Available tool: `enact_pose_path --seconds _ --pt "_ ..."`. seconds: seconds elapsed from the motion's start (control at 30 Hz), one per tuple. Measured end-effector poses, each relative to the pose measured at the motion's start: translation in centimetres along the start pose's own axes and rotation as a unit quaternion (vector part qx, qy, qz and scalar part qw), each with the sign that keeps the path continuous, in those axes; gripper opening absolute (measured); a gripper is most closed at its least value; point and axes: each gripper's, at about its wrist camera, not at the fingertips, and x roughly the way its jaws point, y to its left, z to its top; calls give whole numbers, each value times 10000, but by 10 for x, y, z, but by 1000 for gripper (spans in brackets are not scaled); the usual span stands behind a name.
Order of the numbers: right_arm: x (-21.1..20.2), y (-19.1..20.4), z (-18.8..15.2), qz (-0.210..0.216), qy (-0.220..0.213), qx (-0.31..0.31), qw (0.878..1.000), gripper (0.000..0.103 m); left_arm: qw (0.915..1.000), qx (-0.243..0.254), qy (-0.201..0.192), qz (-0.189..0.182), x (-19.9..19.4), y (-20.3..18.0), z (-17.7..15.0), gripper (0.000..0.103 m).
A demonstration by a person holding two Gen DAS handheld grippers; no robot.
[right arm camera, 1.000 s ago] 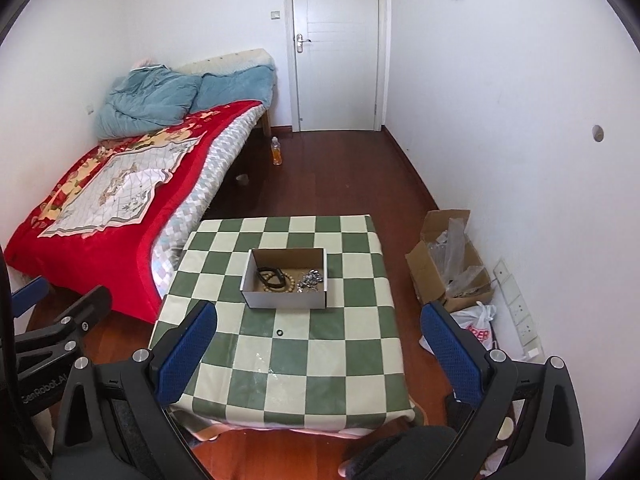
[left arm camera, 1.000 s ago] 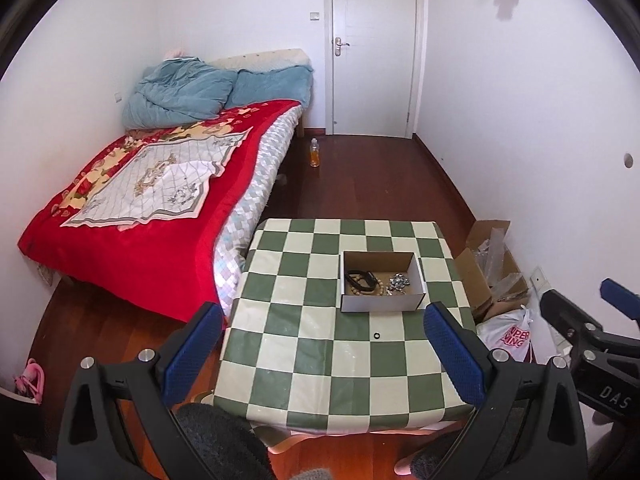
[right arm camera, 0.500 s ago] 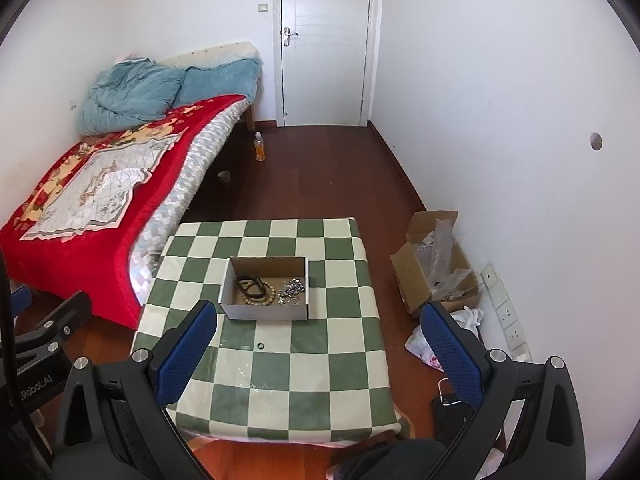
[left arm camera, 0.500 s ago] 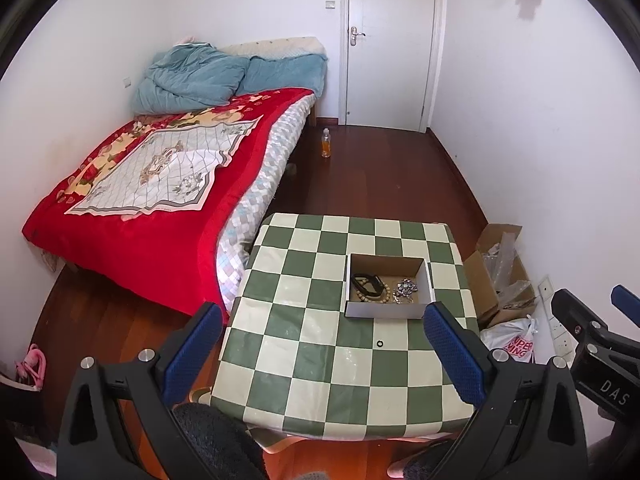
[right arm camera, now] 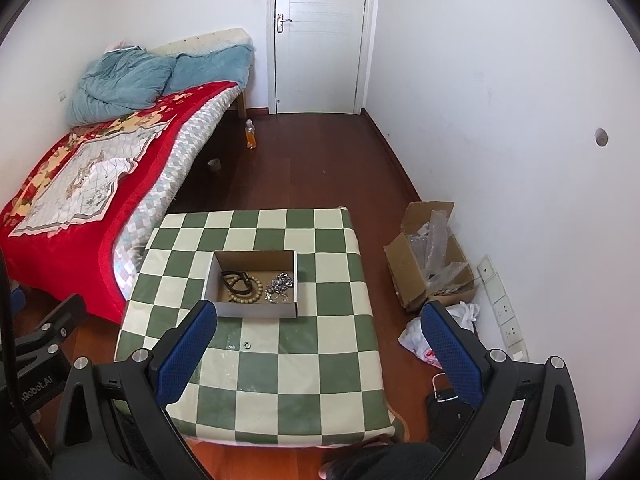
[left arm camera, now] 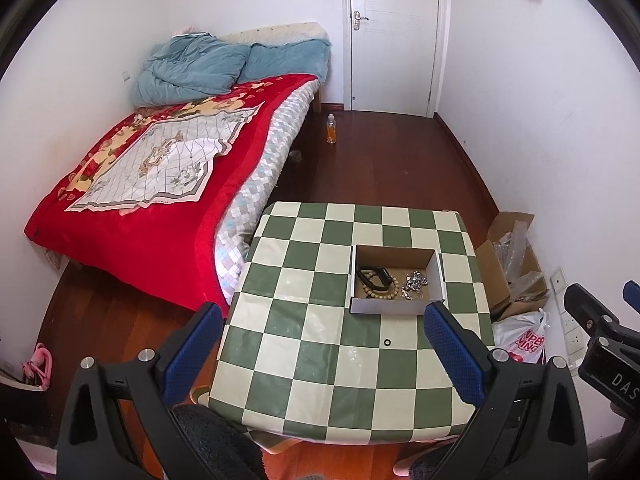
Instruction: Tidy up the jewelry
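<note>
I hold both grippers high above a low table covered in green-and-cream checked oilcloth [left arm camera: 320, 360], looking down on it. My left gripper [left arm camera: 320, 354] has its blue-padded jaws spread wide apart with nothing between them, and my right gripper [right arm camera: 320, 354] is likewise wide apart and empty. A shallow open cardboard box [left arm camera: 396, 306] sits toward the far half of the table; inside it lie a black strap-like band [left arm camera: 374, 276], a bracelet of tan wooden beads [left arm camera: 384, 292] partly under the band, and a tangle of silver chain jewelry [left arm camera: 416, 282] at the box's right. A small dark ring [left arm camera: 386, 343] lies alone on the cloth, just in front of the box's near wall, apart from it
</note>
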Motion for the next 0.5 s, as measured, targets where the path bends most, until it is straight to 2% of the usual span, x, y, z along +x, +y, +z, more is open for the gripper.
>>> enact_pose_path --seconds 0.5 --pt "-6 5 0 19 -31 -54 10000 103 10000 -42 -46 -42 -3 1 5 102"
